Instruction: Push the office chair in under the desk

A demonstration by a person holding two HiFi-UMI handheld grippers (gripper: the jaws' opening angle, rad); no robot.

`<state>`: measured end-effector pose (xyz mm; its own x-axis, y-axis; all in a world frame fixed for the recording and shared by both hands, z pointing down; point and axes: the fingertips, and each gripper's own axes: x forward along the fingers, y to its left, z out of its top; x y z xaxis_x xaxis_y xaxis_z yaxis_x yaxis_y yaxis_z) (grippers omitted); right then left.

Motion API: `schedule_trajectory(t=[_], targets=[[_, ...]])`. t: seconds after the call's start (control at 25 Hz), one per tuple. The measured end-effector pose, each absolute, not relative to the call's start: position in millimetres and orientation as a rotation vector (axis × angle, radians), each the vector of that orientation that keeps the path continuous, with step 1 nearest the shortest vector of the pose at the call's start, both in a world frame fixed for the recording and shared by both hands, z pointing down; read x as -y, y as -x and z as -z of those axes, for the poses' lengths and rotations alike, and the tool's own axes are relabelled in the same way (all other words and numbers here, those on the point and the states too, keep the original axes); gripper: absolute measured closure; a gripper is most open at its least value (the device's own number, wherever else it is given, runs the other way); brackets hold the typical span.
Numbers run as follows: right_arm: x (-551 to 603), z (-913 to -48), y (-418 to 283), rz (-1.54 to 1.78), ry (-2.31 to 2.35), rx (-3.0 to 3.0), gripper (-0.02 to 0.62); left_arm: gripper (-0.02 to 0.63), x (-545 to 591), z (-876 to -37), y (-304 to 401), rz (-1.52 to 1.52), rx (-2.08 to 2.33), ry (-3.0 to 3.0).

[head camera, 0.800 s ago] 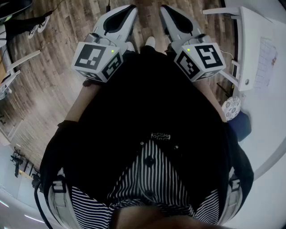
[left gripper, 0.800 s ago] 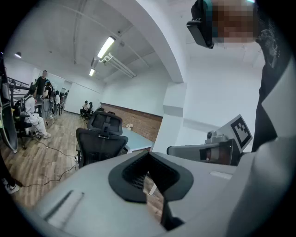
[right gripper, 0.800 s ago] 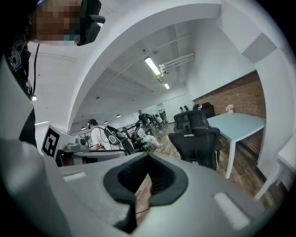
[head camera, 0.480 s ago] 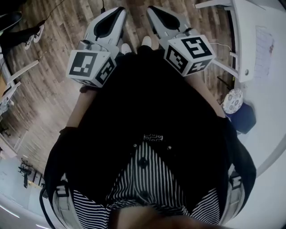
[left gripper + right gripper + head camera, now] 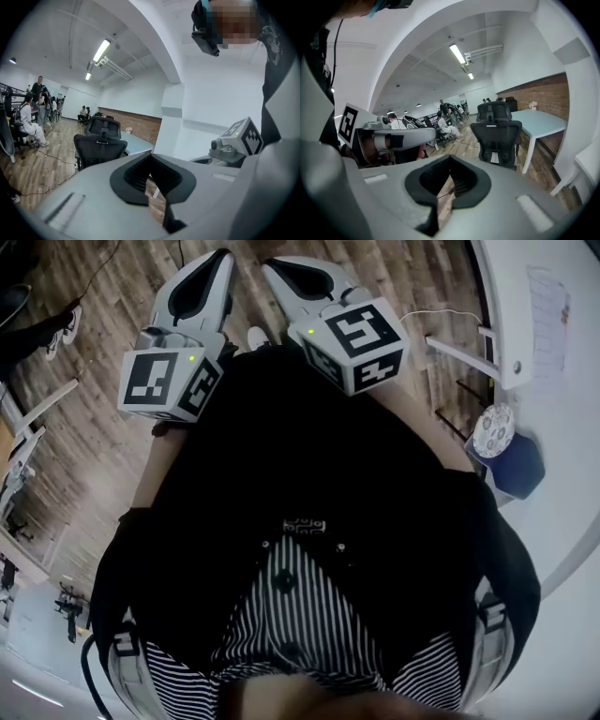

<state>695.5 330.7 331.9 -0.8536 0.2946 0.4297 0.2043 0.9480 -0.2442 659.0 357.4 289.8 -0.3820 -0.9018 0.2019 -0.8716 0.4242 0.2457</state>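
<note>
From the head view, the wooden floor (image 5: 84, 437) lay at the left. Over it the left claw (image 5: 217, 261) pointed forward, its two halves pressed together on nothing. Just beside it to the right, the right claw (image 5: 275, 266) was also pressed together and empty, and its marker cube sat above the person's black top (image 5: 309, 484). A white worktop (image 5: 539, 343) stood at the far right edge.

In the left gripper view, seated people (image 5: 28, 129) were at the far left. Next came the black office chair (image 5: 101, 147), well apart from both claws, with a pale blue worktop (image 5: 138, 144) just behind it to the right.

In the right gripper view, the left claw crossed the left side and more seated people showed beyond it. The office chair stood right of centre, its tall back and headrest upright, just beside the near end of the pale blue worktop. Whether its seat reached under the top could not be told. A brick wall (image 5: 543, 93) ran along the far right
</note>
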Motion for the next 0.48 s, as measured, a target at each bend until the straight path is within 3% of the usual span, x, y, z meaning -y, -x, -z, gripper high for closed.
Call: schedule_trajectory(t=[0.24,0.48], targets=[[-299.3,-323.3,-693.8,-0.365,0.260,2.681,0.594,0.606,-343.8,-287.3,-663.9,0.129,2.370,-1.562],[-272.4,-311.6,-714.4,-0.195,0.240,2.724,0.594,0.606,-318.1,-288.0,-681.0,0.087,2.364,-1.600]])
